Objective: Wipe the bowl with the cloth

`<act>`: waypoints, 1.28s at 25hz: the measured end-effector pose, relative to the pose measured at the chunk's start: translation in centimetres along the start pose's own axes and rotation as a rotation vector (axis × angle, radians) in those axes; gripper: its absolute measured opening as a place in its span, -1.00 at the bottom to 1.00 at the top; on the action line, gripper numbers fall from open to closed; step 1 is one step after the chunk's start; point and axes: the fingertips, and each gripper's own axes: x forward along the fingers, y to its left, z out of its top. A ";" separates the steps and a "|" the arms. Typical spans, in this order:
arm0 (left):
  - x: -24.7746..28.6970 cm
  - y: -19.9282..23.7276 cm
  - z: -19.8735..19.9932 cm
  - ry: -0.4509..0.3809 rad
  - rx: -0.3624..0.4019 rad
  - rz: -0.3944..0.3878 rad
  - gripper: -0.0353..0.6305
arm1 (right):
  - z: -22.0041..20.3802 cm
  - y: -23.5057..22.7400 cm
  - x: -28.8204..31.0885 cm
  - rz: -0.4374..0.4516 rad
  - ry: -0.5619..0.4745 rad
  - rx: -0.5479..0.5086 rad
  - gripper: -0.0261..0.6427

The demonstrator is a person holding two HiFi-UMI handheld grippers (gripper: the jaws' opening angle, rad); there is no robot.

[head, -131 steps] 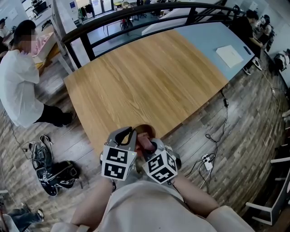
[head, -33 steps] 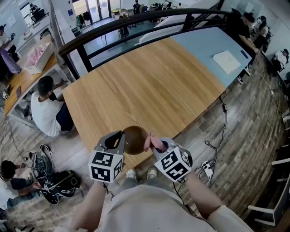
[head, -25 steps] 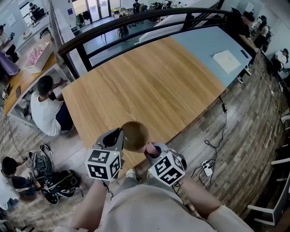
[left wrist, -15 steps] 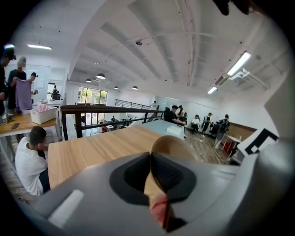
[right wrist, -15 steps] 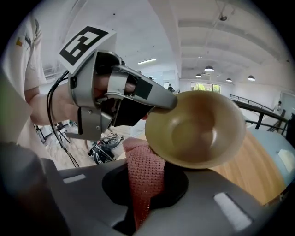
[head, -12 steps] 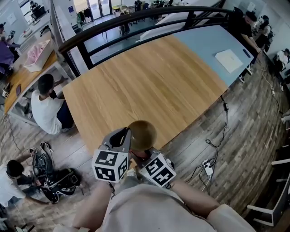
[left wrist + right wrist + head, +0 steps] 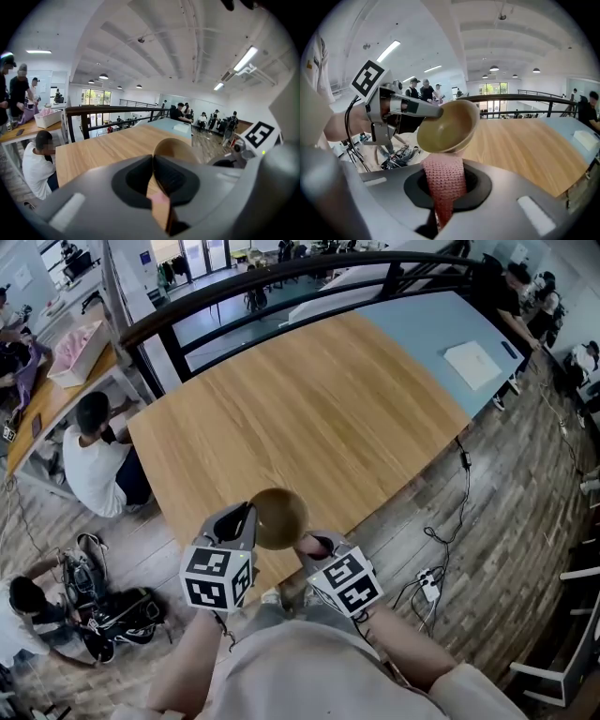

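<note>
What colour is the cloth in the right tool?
Pink, with a knitted weave. The cloth shows best in the right gripper view.

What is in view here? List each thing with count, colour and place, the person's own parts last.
bowl: one, olive-brown, held in the air at the table's near edge
cloth: one, pink knit, just below the bowl
wooden table: one, light oak, centre
blue-grey tabletop: one, adjoining its far right end
paper: one, white, on the blue-grey tabletop
railing: one, black, behind the table
power strip: one, white, floor at right
bags: dark heap, floor at left
seated person: one, white shirt, left of the table
left tongs: one, grey, shut on the bowl's rim
right tongs: one, grey, shut on the cloth
marker cubes: two, black-and-white, one per tongs
</note>
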 end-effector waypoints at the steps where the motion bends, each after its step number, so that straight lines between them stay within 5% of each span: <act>1: -0.1 0.1 -0.1 0.004 0.002 0.000 -0.85 | 0.1 -0.4 -0.2 -0.012 -0.002 0.002 -0.88; 11: -0.5 0.1 -1.6 0.063 0.075 -0.008 -0.85 | 1.9 -3.7 -1.6 -0.134 -0.030 -0.059 -0.88; 32: 1.9 -1.9 -5.2 0.233 0.258 -0.096 -0.85 | 4.5 -4.9 0.9 -0.143 0.002 -0.101 -0.88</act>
